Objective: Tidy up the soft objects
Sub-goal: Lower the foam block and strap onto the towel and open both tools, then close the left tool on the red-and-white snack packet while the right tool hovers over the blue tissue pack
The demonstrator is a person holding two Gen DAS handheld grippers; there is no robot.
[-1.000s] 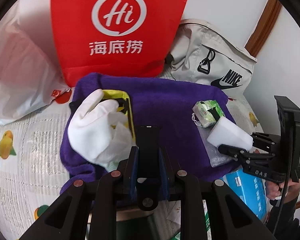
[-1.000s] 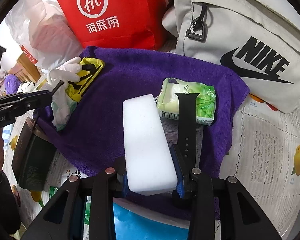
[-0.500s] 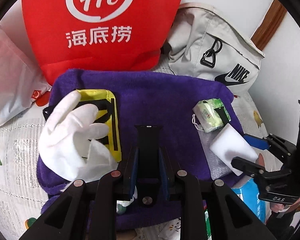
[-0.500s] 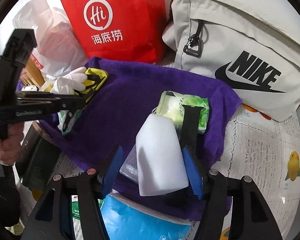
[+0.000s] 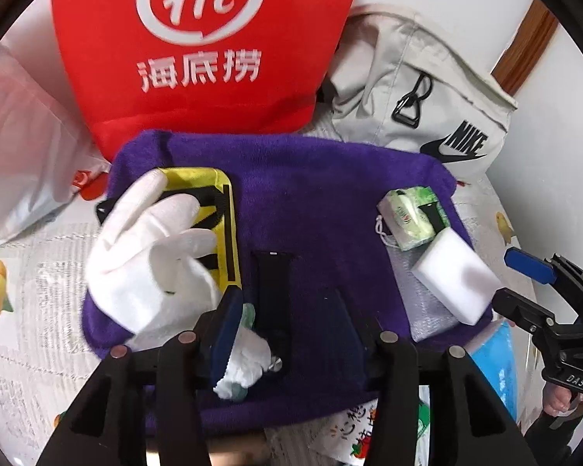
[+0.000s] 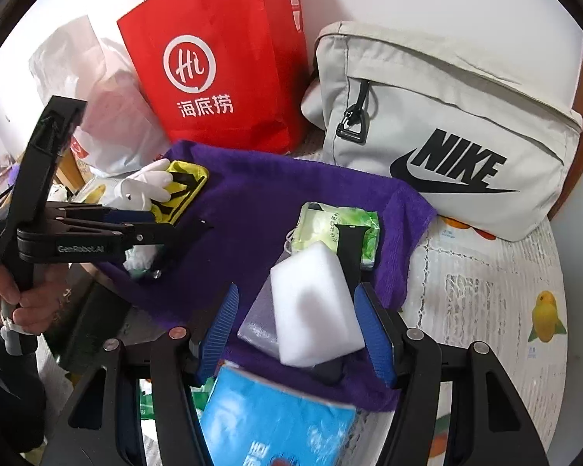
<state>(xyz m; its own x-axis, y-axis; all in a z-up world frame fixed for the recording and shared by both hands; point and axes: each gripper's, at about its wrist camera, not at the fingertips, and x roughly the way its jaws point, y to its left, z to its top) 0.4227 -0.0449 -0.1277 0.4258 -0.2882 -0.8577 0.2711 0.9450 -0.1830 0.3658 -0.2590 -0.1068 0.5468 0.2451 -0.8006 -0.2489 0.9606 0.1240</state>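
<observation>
A purple towel (image 5: 315, 194) lies spread on the table. On its left are a white glove (image 5: 147, 256) and a yellow pouch (image 5: 198, 182). My left gripper (image 5: 285, 330) is opening its jaws around a black watch strap (image 5: 272, 291) that lies flat on the towel, and the pads stand clear of it. A white sponge (image 6: 315, 303) rests on the towel's right part, leaning on a grey pouch (image 6: 256, 322), below a green tissue pack (image 6: 330, 229). My right gripper (image 6: 297, 334) is open, its blue pads on either side of the sponge and not pressing on it.
A red paper bag (image 5: 198, 50), a grey Nike bag (image 6: 447, 132) and a white plastic bag (image 5: 23, 147) stand behind the towel. A blue packet (image 6: 276, 419) lies at its near edge. A second black strap (image 6: 349, 248) lies across the tissue pack.
The left jaws, shut on the black strap before, have spread apart. The right jaws let go of the sponge and drew back and up; the sponge now lies on the towel.
</observation>
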